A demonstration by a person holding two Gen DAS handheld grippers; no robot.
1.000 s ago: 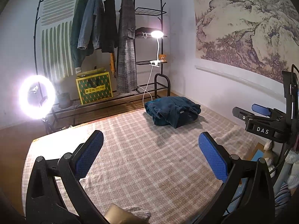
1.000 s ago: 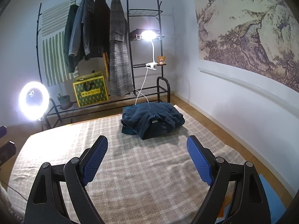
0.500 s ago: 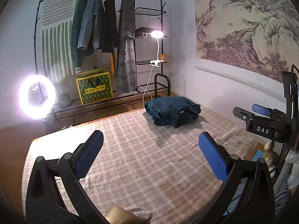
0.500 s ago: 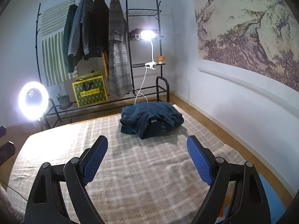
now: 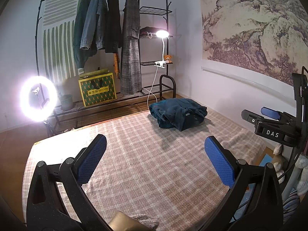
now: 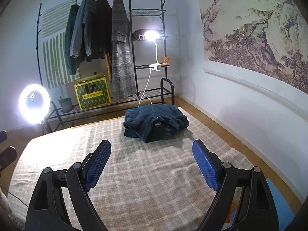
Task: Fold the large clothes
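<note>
The left gripper and right gripper both hover over the blanket with fingers spread wide, gripping nothing. The folded jacket lies at 12 o'clock in the right view and at 1 o'clock in the left view. Only the left view shows the right gripper from outside, at 3 o'clock.

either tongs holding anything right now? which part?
Nothing held. Left tongs and right tongs are both open and empty above the plaid blanket; the folded blue jacket lies untouched at its far end.
</note>
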